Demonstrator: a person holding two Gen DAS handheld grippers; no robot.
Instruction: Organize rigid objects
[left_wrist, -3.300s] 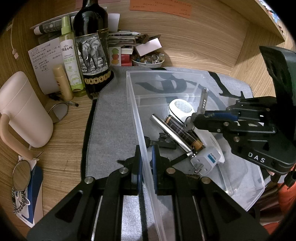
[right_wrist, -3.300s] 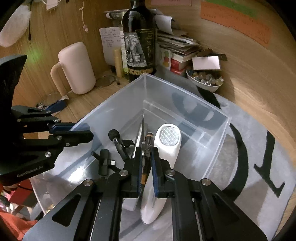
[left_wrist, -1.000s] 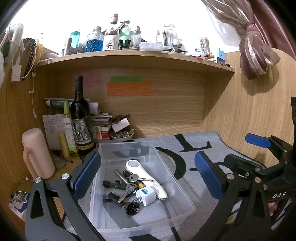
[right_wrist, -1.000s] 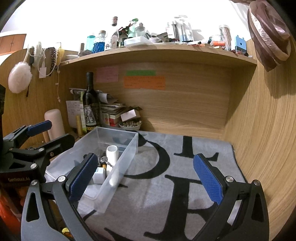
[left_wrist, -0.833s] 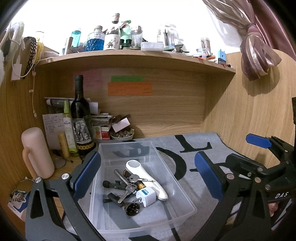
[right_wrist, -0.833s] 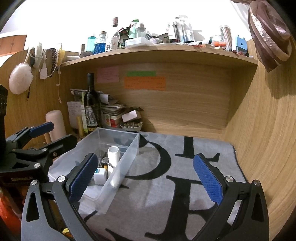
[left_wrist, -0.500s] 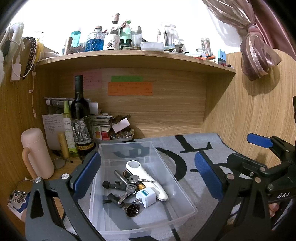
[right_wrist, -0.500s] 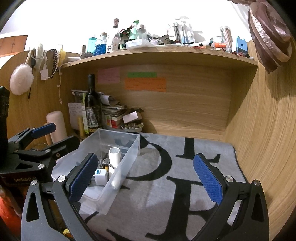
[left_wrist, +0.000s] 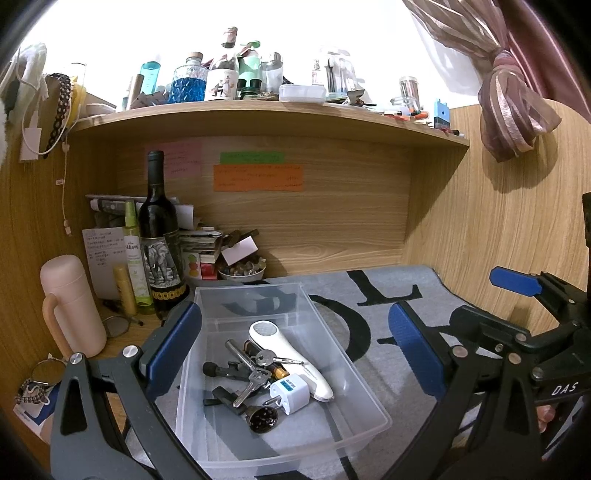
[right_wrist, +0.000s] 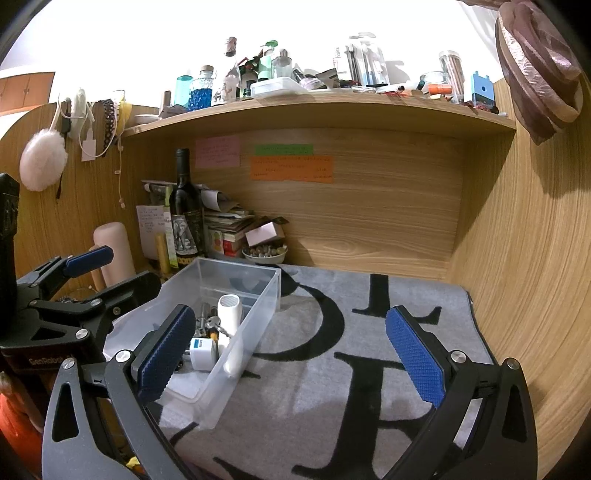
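Both tongs stand wide and hold nothing. The left tongs (left_wrist: 295, 354) hover above a clear bin (left_wrist: 369, 391) that sits on a grey mat (left_wrist: 399, 295) with black letters, spread over the bench (left_wrist: 110, 354). The right tongs (right_wrist: 291, 354) hang over the bare mat (right_wrist: 332, 387) to the right of the bin (right_wrist: 243, 354), apart from it; the left tongs show at the left edge of the right wrist view, beside the bin.

Inside the bin lies a heap of small things. A white handheld device (left_wrist: 288, 358) lies slantwise, its round head toward the back wall. A white plug (left_wrist: 290, 393) with a blue label rests against its lower end. Keys (left_wrist: 258, 369) lie across a silver pen (left_wrist: 238, 352) and a battery (left_wrist: 277, 371). A black clip (left_wrist: 225, 397) and a round dark disc (left_wrist: 263, 419) lie nearer the front wall.

Behind the bin, at the back left, stand a wine bottle (left_wrist: 160, 236), a green spray bottle (left_wrist: 133, 254), a pink jug (left_wrist: 70, 302), a stack of books (left_wrist: 201, 251) and a bowl of stones (left_wrist: 242, 271). Coloured notes (left_wrist: 258, 177) are stuck on the wooden back panel. A shelf (left_wrist: 258, 110) above carries many bottles and jars.
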